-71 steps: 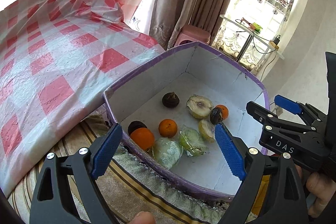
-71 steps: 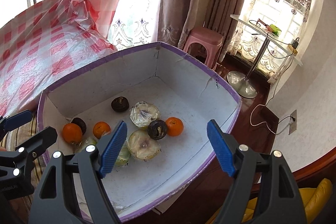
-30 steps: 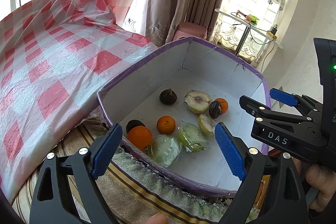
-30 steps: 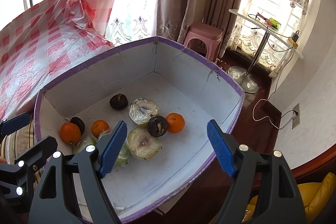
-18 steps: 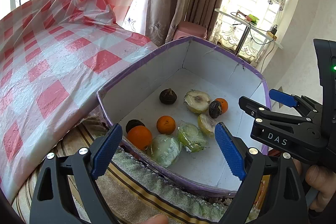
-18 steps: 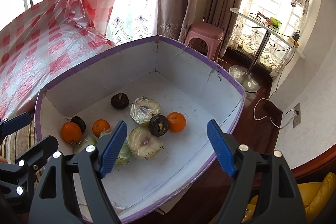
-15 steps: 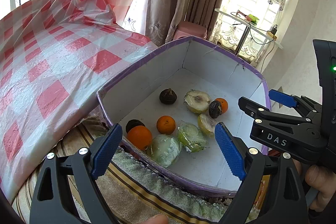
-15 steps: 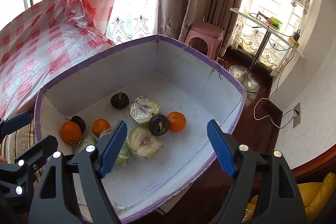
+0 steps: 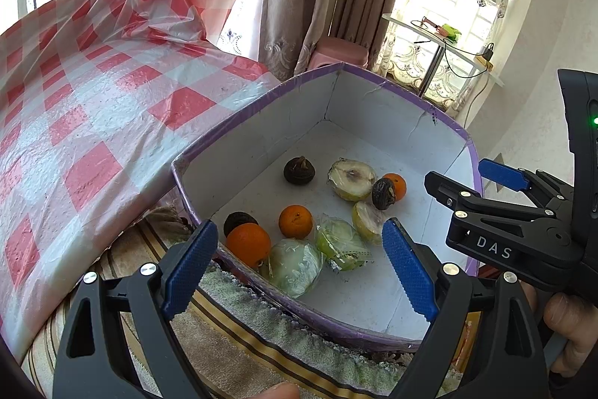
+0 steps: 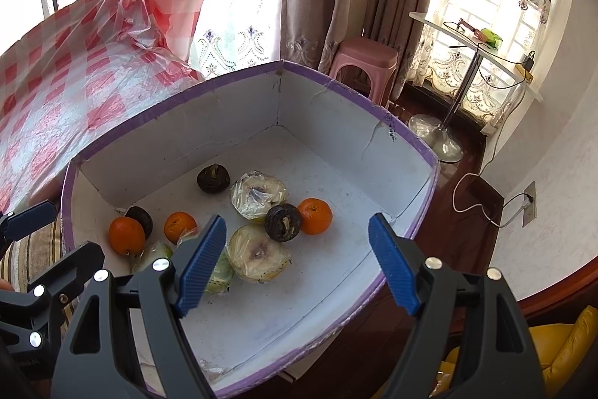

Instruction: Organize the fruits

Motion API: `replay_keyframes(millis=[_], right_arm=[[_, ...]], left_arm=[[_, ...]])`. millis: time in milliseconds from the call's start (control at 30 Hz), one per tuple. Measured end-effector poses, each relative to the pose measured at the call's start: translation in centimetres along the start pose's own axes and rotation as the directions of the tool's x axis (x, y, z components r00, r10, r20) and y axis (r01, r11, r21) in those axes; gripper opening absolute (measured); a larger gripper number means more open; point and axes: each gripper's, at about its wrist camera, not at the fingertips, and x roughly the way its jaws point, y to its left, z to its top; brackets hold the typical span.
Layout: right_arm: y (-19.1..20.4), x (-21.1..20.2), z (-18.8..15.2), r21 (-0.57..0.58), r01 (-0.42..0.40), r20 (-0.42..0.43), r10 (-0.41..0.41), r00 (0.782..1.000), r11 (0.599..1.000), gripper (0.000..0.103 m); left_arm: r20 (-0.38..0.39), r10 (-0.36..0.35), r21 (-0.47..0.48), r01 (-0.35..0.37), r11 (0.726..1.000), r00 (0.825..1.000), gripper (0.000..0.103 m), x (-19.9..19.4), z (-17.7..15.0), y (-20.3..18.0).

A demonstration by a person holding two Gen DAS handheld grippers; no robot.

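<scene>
A white cardboard box with a purple rim (image 9: pixel 377 83) (image 10: pixel 336 86) holds the fruit. Inside lie three oranges (image 9: pixel 248 243) (image 9: pixel 295 221) (image 10: pixel 316 215), three dark round fruits (image 9: pixel 299 170) (image 10: pixel 282 217) (image 10: pixel 140 216), and several plastic-wrapped pale fruit halves (image 9: pixel 295 266) (image 10: pixel 258 253) (image 10: pixel 258 192). My left gripper (image 9: pixel 299 270) is open and empty above the box's near edge. My right gripper (image 10: pixel 297 262) is open and empty above the box's near right side, and it shows in the left wrist view (image 9: pixel 463 182).
A red-and-white checked plastic cover (image 9: pixel 93 92) lies left of the box. A striped towel (image 9: pixel 261 343) lies under its near edge. A pink stool (image 10: pixel 368 62), curtains and a small white table (image 10: pixel 474 43) stand behind. A yellow object (image 10: pixel 568 354) lies at the bottom right.
Both grippers have risen and drawn slightly back from the box over the last seconds; in the last half second almost nothing moves. The fruit has not moved.
</scene>
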Motion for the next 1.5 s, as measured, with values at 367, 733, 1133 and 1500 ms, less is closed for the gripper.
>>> replay_keyframes(millis=[367,733,1133,1500], right_arm=[[-0.1,0.1,0.0,-0.001,0.0,-0.001,0.0,1.0,1.0,0.079],[-0.2,0.0,-0.1,0.001,0.002,-0.002,-0.002,1.0,1.0,0.079],[-0.6,0.5,-0.1,0.025,-0.004,-0.024,0.004,1.0,1.0,0.079],[-0.3,0.0,0.1,0.026,-0.026,-0.014,0.026,1.0,0.999,0.079]], left_arm=[[0.0,0.0,-0.001,0.0,1.0,1.0,0.087,0.0,0.1,0.0],[-0.026,0.001,0.002,-0.001,1.0,1.0,0.087,0.5,-0.2,-0.2],[-0.067,0.037,0.014,-0.036,0.999,0.997,0.087,0.7,0.5,-0.5],[-0.051,-0.045,-0.031,0.044,0.999,0.998,0.087,-1.4,1.1,0.4]])
